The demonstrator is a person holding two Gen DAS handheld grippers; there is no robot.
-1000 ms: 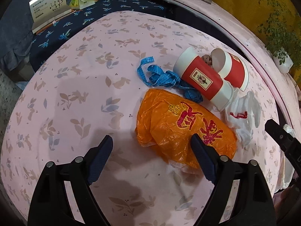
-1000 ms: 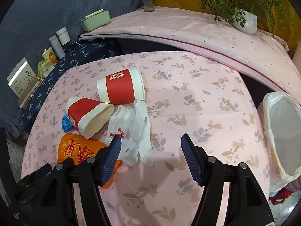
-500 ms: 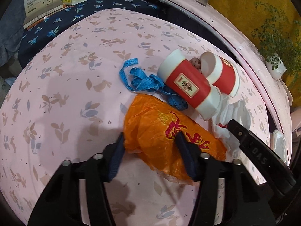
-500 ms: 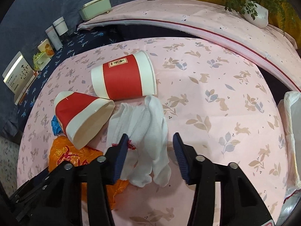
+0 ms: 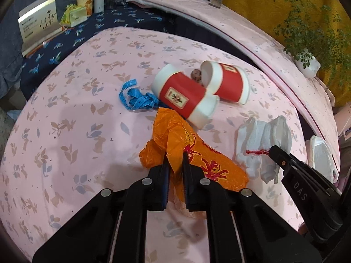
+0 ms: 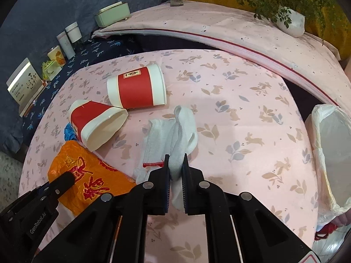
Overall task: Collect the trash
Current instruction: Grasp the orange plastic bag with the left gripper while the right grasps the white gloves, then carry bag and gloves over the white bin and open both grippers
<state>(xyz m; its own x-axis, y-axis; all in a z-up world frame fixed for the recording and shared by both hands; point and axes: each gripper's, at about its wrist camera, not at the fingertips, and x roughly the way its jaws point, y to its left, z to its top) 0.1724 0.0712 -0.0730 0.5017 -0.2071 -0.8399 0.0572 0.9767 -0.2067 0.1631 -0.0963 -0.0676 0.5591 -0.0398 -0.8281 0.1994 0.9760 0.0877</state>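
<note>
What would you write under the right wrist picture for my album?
Right tool pinching a white glove beside two tipped red cups and an orange bag.

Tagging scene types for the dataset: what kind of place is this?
Likely a home living area: a table under a pink rabbit-print cloth, a potted plant against a yellow backdrop, jars and a tissue box on a side surface, and a lined bin.

Both grippers angle steeply down over the pink tablecloth, the left gripper just closed on an orange bag, the right gripper just closed on white gloves.
</note>
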